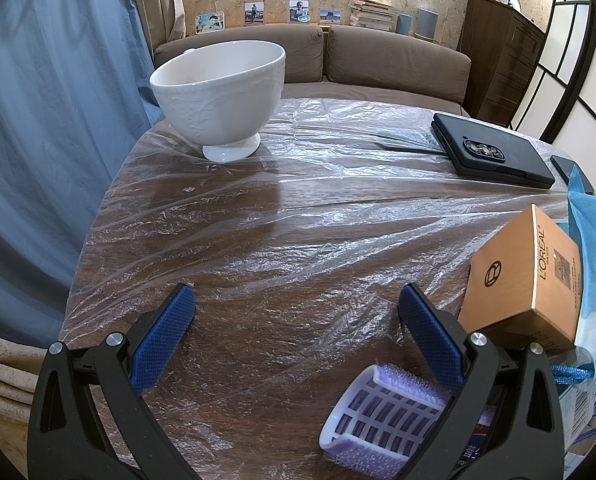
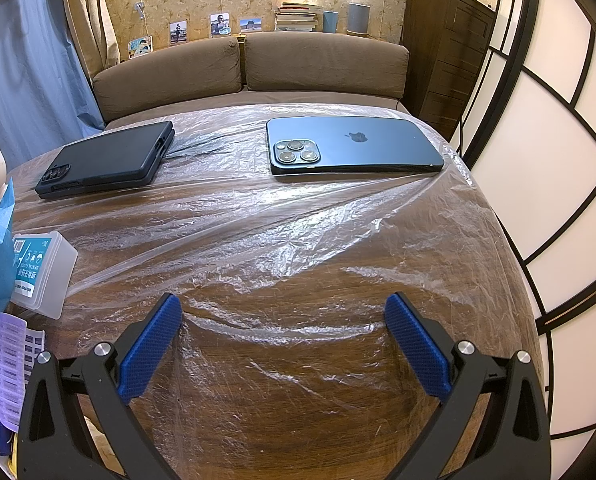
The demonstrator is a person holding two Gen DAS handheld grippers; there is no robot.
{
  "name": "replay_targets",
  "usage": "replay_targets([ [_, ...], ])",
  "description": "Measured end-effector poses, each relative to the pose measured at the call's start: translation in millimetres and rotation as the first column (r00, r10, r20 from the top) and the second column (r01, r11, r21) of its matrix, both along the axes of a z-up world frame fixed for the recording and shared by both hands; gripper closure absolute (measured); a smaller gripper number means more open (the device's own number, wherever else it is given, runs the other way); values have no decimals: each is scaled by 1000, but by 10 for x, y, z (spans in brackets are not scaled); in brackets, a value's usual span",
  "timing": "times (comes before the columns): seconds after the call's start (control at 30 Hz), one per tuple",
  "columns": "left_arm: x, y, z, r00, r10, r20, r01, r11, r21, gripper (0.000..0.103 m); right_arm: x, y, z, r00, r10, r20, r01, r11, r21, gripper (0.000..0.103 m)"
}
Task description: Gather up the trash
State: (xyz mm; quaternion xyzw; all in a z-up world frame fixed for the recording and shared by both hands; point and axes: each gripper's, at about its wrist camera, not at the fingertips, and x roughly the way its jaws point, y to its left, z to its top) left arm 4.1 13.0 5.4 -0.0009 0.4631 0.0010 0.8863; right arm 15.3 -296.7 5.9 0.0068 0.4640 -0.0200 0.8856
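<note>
Left gripper [image 1: 295, 302]: we've got it spread wide over bare table, holding nothing.
Right gripper [image 2: 281, 312]: same deal, wide open and empty above the plastic sheet [image 2: 298, 232].
Trash: our guess is the clutter bunched at the near right of the left view, so we can grab it in one spot: gold box [image 1: 526, 280], purple roller [image 1: 386, 412], blue bag [image 1: 594, 240].
Writing: the box reads "L'OREAL"; the clear plastic case [image 2: 43, 274] has a teal label we can't read.
Not trash: white bowl [image 1: 221, 96] far left, black cased phone [image 2: 105, 158] and the Apple-logo phone [image 2: 354, 146] at the far edge, probably parked out of the way.
</note>
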Motion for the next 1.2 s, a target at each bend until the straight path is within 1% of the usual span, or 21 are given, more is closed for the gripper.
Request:
replay_targets([
  [1.2,49,192,66,1000,-1,0,1,1000,0,1,-1,-2,1,1000,0,0,0,1000,0,4],
])
